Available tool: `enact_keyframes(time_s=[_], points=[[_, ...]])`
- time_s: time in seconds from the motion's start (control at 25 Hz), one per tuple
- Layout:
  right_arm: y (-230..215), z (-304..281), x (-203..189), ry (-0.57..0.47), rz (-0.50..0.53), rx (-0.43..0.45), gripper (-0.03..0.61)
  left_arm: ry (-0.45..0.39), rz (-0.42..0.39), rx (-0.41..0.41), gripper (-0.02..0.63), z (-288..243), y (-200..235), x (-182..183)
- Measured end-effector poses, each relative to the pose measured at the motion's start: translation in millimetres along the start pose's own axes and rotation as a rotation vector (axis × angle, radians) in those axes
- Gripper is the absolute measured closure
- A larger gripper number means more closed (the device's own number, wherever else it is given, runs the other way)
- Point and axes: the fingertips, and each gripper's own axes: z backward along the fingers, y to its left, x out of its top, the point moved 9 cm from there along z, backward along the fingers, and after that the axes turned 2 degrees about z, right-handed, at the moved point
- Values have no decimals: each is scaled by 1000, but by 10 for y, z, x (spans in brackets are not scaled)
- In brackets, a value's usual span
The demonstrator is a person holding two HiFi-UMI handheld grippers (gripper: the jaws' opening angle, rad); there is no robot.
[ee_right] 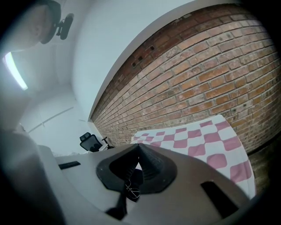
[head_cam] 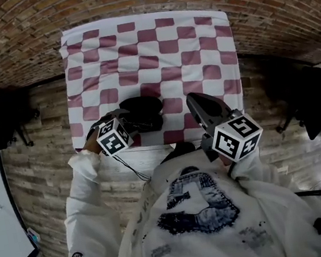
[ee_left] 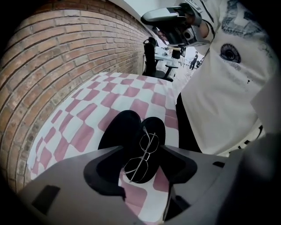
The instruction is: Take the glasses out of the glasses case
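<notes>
1. The glasses case [ee_left: 117, 128] lies open on the counter, near the edge closest to the person. The glasses [ee_left: 143, 154] lie inside it, on the half nearer the person.
2. The left gripper [ee_left: 141, 146] points down over the glasses. Its fingers are wide apart, one on each side of the frame. They do not press on it yet. I think the step in hand is reaching in to pick up the glasses.
3. The right gripper [ee_right: 138, 148] is held up at the side, away from the case. Its fingers are together with nothing in them. It points toward the brick wall [ee_right: 206, 74].
4. Next, I think the left gripper must go a bit lower. Then its fingers should close gently on the thin frame and lift it straight up.
5. The glasses are thin, shiny metal wire with clear, roundish lenses. They look light and easy to bend, so a hard squeeze could hurt them.
6. The case is black and dull. It has two rounded halves, like an open shell. It looks light, so it might lift up with the glasses. The right gripper could hold it down.
7. The cloth [ee_left: 83, 118] on the counter is soft and flat, with dark pink and white squares.
</notes>
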Motion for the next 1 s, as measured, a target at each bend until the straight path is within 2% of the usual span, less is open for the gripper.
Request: enact_keyframes(time_s=[0.6,1.0], points=[[-56,22,2,2,-12,-34,565,91,-111,-96,436,-278,12,35],[-138,55,-24,4,-31,-50,565,118,-123,-127,508,-404,-23,-4]])
